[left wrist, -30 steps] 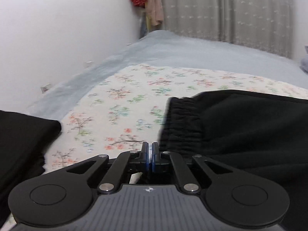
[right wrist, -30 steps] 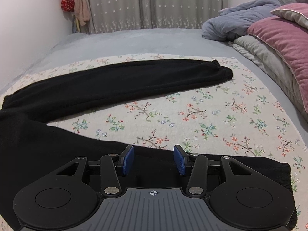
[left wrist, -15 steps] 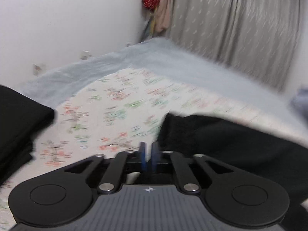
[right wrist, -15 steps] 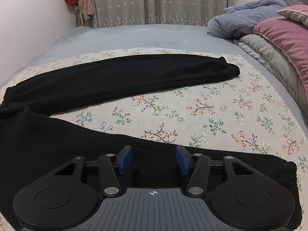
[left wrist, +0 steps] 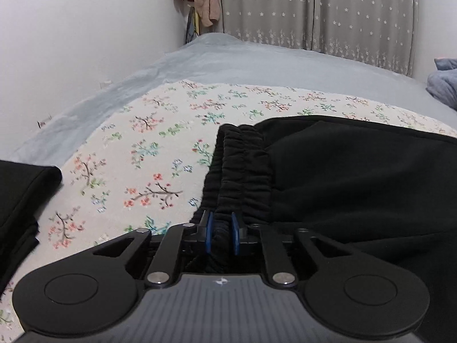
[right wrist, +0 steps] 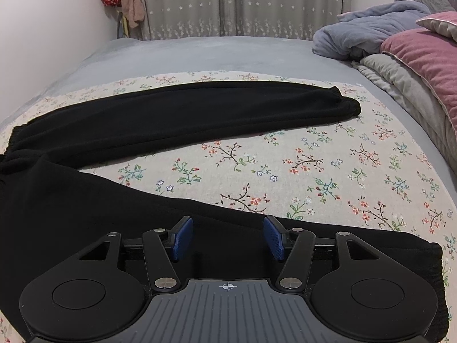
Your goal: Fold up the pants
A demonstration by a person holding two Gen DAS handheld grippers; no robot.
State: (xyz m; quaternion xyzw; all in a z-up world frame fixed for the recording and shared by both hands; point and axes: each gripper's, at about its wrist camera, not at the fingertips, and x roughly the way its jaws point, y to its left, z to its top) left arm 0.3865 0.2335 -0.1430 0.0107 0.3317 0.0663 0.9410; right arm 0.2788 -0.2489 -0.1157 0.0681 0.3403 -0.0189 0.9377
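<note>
1. Bed with a floral sheet over a grey cover; star-print curtain at top, pillows upper right.
2. Black pants lie flat across the sheet, legs spread apart.
3. Left gripper, jaws just closing, pinches the waistband.
4. Right gripper is spread, over the near leg.
5. No readable writing.

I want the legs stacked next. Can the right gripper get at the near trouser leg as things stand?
Probably yes. The right gripper stands open directly over the near leg, black cloth between its pads, not pinched, and nothing lies on top.
</note>
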